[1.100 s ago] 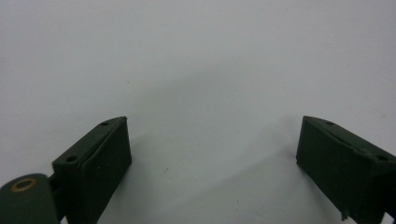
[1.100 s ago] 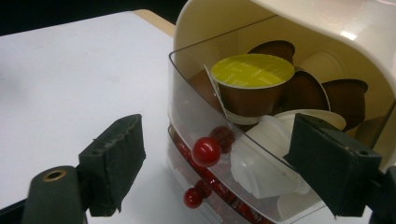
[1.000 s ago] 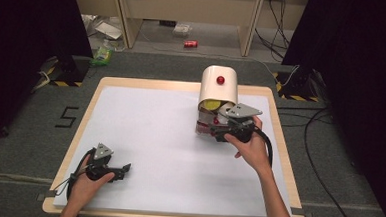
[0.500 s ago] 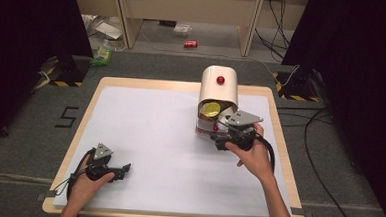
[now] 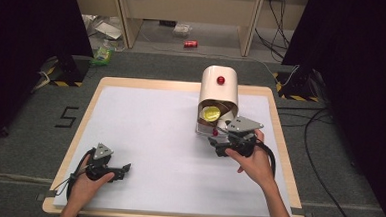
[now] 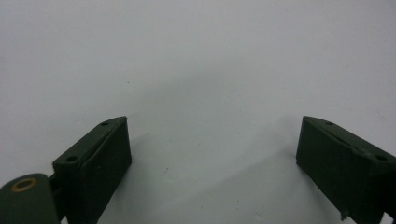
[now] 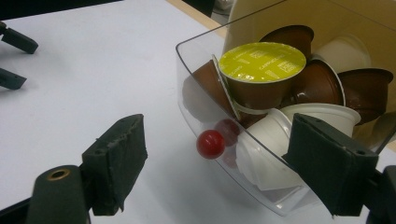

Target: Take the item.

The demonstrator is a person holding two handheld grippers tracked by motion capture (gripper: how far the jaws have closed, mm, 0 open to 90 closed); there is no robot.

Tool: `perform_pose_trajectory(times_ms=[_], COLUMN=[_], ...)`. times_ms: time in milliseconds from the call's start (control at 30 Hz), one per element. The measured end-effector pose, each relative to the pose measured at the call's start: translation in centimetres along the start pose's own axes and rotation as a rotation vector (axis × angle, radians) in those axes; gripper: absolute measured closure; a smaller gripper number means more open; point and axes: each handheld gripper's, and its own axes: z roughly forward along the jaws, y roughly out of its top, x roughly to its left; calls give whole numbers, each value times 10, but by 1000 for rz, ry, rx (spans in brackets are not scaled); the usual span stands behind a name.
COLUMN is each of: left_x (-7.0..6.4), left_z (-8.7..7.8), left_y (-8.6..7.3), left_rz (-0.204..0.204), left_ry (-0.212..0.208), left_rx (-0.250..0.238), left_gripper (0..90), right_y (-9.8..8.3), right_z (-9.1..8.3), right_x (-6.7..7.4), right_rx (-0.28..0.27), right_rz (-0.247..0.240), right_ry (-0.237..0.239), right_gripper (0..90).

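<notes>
A cream, round-topped dispenser (image 5: 219,92) with a red knob on its top stands at the back right of the table. Its clear drawer (image 7: 205,107) is pulled out and holds several coffee capsules, brown and white, one with a yellow-green lid (image 7: 261,60) (image 5: 211,113). A small red knob (image 7: 210,143) sits on the drawer's front. My right gripper (image 5: 215,143) (image 7: 219,172) is open just in front of that knob, and neither pad touches it. At the front left my left gripper (image 5: 122,171) (image 6: 212,154) rests open over bare table.
The white table top (image 5: 159,132) has a wooden rim, close to the dispenser on the right. The left gripper's jaw tips (image 7: 14,42) show far off in the right gripper view. Cables, a can (image 5: 190,44) and litter lie on the floor beyond.
The right gripper has drawn back a little from the dispenser toward the person, and the drawer with the yellow-lidded capsule sits slightly further out. The left gripper has not moved.
</notes>
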Motion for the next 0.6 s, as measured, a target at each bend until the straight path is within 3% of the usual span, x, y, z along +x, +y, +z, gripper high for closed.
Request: perform_pose_trajectory(times_ms=[600], left_x=[0], left_z=[0], left_y=[0], left_rz=[0], left_ry=[0], left_rx=[-1], left_gripper=[97], right_y=[-5], right_z=[-7], right_x=[11], right_rx=[24], right_rz=[-19], right_ry=[16], right_gripper=[201])
